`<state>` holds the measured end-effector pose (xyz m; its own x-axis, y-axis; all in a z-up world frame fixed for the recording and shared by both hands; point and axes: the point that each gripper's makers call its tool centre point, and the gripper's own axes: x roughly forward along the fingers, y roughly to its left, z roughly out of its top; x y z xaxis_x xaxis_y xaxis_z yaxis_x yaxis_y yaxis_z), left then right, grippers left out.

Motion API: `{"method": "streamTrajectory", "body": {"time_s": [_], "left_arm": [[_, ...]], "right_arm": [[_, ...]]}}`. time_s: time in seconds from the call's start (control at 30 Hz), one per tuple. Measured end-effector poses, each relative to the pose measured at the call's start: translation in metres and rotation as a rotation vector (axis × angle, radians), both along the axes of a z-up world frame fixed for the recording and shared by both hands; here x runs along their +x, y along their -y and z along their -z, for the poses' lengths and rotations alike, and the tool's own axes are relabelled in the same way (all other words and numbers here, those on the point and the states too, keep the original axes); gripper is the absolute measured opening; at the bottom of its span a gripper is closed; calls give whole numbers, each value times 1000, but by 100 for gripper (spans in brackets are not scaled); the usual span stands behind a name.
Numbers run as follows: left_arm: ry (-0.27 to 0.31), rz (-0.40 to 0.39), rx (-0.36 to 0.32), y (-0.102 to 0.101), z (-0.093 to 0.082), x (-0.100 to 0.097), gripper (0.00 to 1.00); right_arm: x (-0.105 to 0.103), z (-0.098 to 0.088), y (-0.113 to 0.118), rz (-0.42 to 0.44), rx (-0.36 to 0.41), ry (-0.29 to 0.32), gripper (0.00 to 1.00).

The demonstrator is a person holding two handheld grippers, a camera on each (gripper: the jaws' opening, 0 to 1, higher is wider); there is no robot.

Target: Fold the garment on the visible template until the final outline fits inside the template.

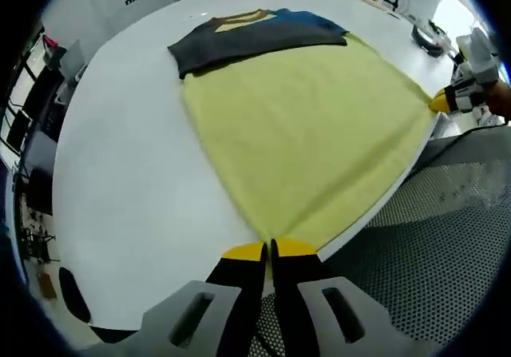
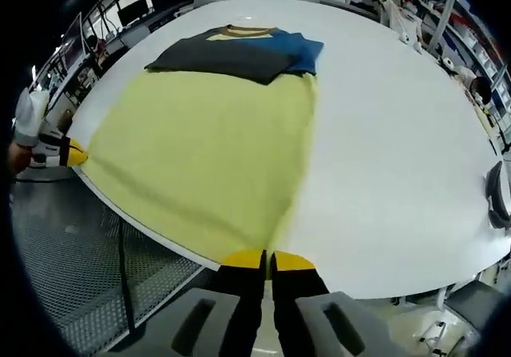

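Yellow garment (image 1: 303, 133) hem overhangs the table (image 1: 128, 173) edge; left gripper (image 1: 270, 251) and right gripper (image 2: 267, 255) are each clamped on a corner; "Diligent" reads at top.

A soft, matt cloth garment (image 1: 303, 133), pale yellow with dark grey and blue sleeves, lies on a smooth, faintly glossy white table (image 1: 136, 173). At its near hem, the left gripper (image 1: 268, 251) has matt black jaws with yellow tips and grey plastic-looking mounts. The right gripper (image 2: 267, 255) looks the same. Below the table's near edge is a grey perforated metal mesh floor (image 1: 447, 237).
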<state>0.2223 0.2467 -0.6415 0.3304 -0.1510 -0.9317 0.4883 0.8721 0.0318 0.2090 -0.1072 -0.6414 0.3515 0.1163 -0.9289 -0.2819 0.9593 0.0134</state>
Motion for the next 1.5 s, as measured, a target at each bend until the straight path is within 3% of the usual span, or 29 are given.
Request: {"method": "streamTrajectory", "body": {"time_s": [0.27,0.4,0.6,0.97,1.5], "left_arm": [[-17,-16,-11,-1,-3,-3,7],[25,-12,-38,2,-16,6,6],[31,-26,-81,3,-30,16,6],[92,-141,-202,-4,-60,49,6],[193,-201,-274,-7,-92,93,6]], "right_arm": [[-2,-4,0,4,-2,1,0],[7,-15,-2,-14,-18,44,0],[28,-41,-3,4,8,119,0],[62,-71,-2,-11,-4,203,0],[109,-111,-5,-36,-6,290,0]]}}
